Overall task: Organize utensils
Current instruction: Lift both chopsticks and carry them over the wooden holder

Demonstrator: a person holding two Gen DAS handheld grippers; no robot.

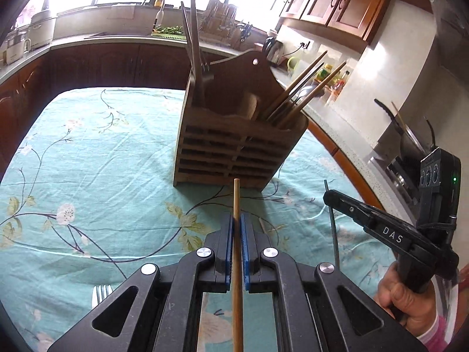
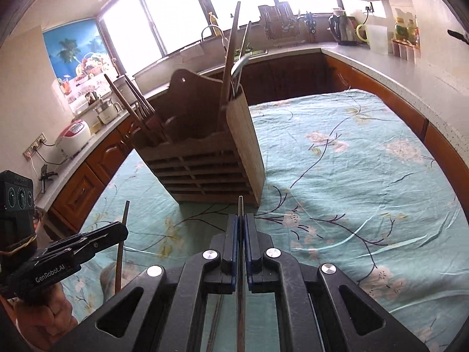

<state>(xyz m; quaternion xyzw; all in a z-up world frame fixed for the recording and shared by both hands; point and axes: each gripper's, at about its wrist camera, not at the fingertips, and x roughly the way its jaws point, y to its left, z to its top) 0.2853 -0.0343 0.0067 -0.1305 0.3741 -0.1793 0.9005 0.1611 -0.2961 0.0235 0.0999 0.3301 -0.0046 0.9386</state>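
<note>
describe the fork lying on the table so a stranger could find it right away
Start at the wooden utensil holder on the teal floral tablecloth. Come toward the left tool; the fork lies beside its left arm. It is the only loose metal piece, only its tines showing.

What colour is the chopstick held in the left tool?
Light tan, bamboo-like: the thin chopstick between the left tool pads, clearest in the left wrist view.

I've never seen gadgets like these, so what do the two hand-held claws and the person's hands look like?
Both are black plastic with silver rivets and blue pads on the fingers. The right claw carries white "DAS" lettering and a black box with a green light; the hand below it has a pink sleeve. The left claw reads "GenRobot.AI" and has a box with three round lenses.
</note>
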